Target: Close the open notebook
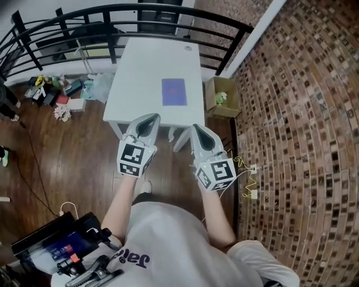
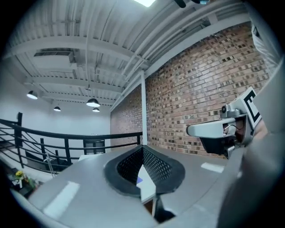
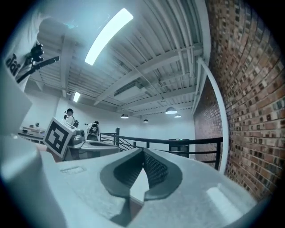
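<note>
1. On the white table [image 1: 140, 84], right of centre: the notebook [image 1: 173, 92]. It lies flat as a single purple rectangle, cover up, and reads as closed. The long edges run with the table's length. A faint darker mark sits mid-cover, too small to read.
2. Tabletop is smooth, matte white and rectangular, with a small dark speck near the far edge. White legs show under the near edge.
3. Left gripper [image 1: 147, 120]: grey tapered shells, held over the floor at the table's near edge, well short of the notebook. In the left gripper view the dark, dimpled pads meet at the tips, with nothing between them.
4. Right gripper [image 1: 197, 128]: same build, beside the left one and apart from it. In the right gripper view its tongs are also pinched together and empty.
5. Each gripper carries a marker cube [image 1: 134, 158] with black-and-white square patterns and no lettering.
6. Right of the table stands an open cardboard box [image 1: 221, 98] with something pale green inside.
7. Surroundings: a rough red brick wall [image 1: 303, 112], a dark glossy plank floor [image 1: 67, 162] and a curved black metal railing [image 1: 112, 17] behind the table.
</note>
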Demonstrator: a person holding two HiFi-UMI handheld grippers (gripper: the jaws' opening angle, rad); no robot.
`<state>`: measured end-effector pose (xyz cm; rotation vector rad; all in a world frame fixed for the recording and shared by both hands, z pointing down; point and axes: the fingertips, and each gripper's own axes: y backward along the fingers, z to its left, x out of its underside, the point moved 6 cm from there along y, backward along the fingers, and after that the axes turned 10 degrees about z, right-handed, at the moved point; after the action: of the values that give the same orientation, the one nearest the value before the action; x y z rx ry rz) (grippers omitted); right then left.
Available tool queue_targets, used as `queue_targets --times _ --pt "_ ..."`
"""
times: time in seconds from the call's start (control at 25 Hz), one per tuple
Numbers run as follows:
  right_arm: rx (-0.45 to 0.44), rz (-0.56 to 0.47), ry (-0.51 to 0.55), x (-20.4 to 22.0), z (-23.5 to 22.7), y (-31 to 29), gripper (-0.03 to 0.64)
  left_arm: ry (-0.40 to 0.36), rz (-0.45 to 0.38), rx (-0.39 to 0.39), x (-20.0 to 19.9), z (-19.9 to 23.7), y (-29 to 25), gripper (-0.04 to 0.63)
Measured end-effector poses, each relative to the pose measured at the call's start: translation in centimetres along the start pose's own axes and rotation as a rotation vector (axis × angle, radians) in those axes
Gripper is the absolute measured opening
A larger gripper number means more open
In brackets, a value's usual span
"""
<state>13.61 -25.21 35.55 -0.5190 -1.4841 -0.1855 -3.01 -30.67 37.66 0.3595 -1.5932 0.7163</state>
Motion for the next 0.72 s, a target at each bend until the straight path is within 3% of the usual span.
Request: queue_targets --times 0.12,0.24,0.32,0.44,0.56,0.72 --pt "-0.054 0.007 -0.031 1.5 1.4 4.3 -0.012 -0.016 -0.002 -0.049 0.5 -4.4 3.3 0.017" --pt "-0.078 0.042 -0.021 3.6 2.2 10.2 -0.012 0.024 0.022 -0.094 1.7 -9.8 6.2 0.017" --pt "-0.048 0.099 0.005 5.7 2.0 13.8 -0.012 0.049 0.056 -0.094 2.5 -13.8 7.6 0.017" --pt "0.000 0.173 -0.019 7.7 1.3 18.0 -0.011 0.024 0.104 -0.065 3.5 -19.0 9.2 0.017" --pt "0.011 0.122 -0.015 6.4 1.4 20.5 -0.009 -0.005 0.093 -0.044 2.6 -21.6 11.1 0.017" --pt "0.018 0.033 0.002 3.8 2.4 21.7 -0.009 -0.021 0.046 -0.046 0.9 -21.7 13.4 0.017"
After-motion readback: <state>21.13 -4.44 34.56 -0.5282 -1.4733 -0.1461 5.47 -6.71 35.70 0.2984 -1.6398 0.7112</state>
